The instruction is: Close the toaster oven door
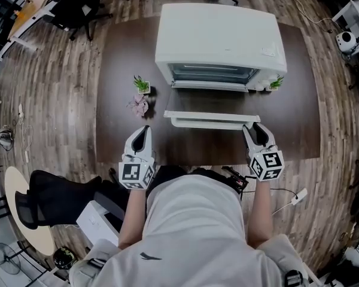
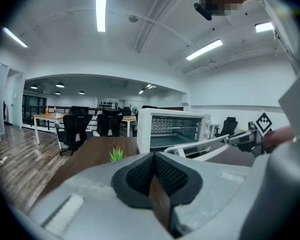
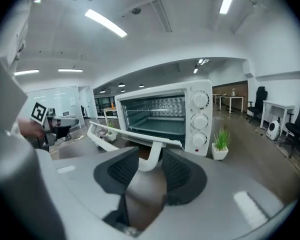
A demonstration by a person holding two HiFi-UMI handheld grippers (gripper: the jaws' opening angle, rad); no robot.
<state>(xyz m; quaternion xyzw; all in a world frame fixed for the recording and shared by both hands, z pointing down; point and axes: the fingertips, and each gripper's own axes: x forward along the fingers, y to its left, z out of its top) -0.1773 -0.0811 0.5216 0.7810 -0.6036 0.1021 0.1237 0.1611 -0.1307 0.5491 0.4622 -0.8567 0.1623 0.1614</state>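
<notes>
A white toaster oven (image 1: 221,40) stands at the back of the dark table (image 1: 119,52), its glass door (image 1: 212,107) folded down flat toward me. Along the door's front edge runs the white handle (image 1: 209,123). My right gripper (image 1: 253,129) is at the handle's right end. In the right gripper view the handle's curved end (image 3: 151,156) sits between the pads (image 3: 124,168), which press on it, so my right gripper (image 3: 149,164) is shut on it. My left gripper (image 1: 142,133) is off the door's left corner, shut with nothing in it (image 2: 152,171), touching nothing.
Two small potted plants (image 1: 142,84) (image 1: 139,105) sit left of the oven, and another (image 1: 276,82) stands by its right front corner. The table's front edge runs just under both grippers. A black office chair (image 1: 54,196) is at my lower left.
</notes>
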